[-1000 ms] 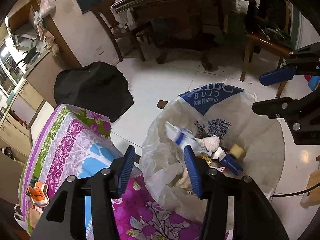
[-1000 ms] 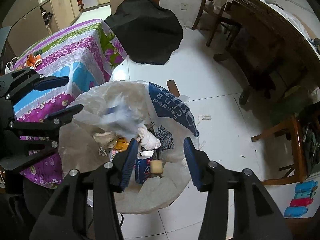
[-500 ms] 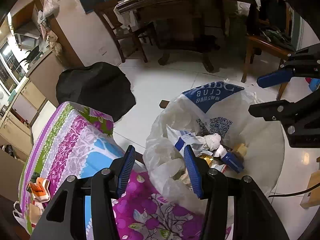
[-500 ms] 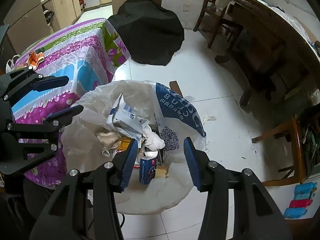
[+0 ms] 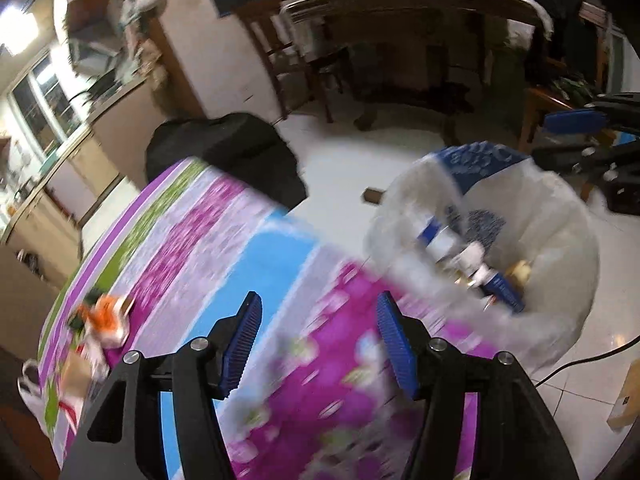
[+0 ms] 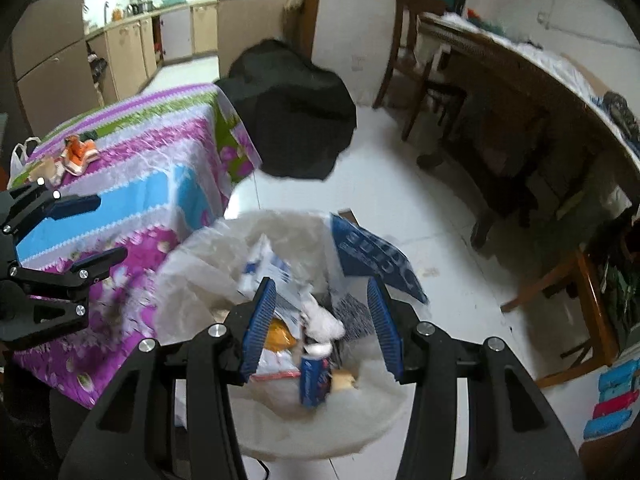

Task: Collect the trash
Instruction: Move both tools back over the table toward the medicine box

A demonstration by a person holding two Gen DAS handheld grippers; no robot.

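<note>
Left wrist view: left gripper (image 5: 316,338) fingers have just been opening, about half apart, empty over the desk (image 5: 224,248). Wrappers (image 5: 102,318) lie far left. Risk: blurred sweep overshoots them.

Right wrist view: right gripper (image 6: 322,326) fingers half apart, empty over the trash bag (image 6: 200,280); could snag its thin rim.

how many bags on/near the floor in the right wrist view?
2. A black bag slumps on the floor beyond the floral table; the open white trash bag sits by that table, below the right hand-held gripper. Others may be hidden.
</note>
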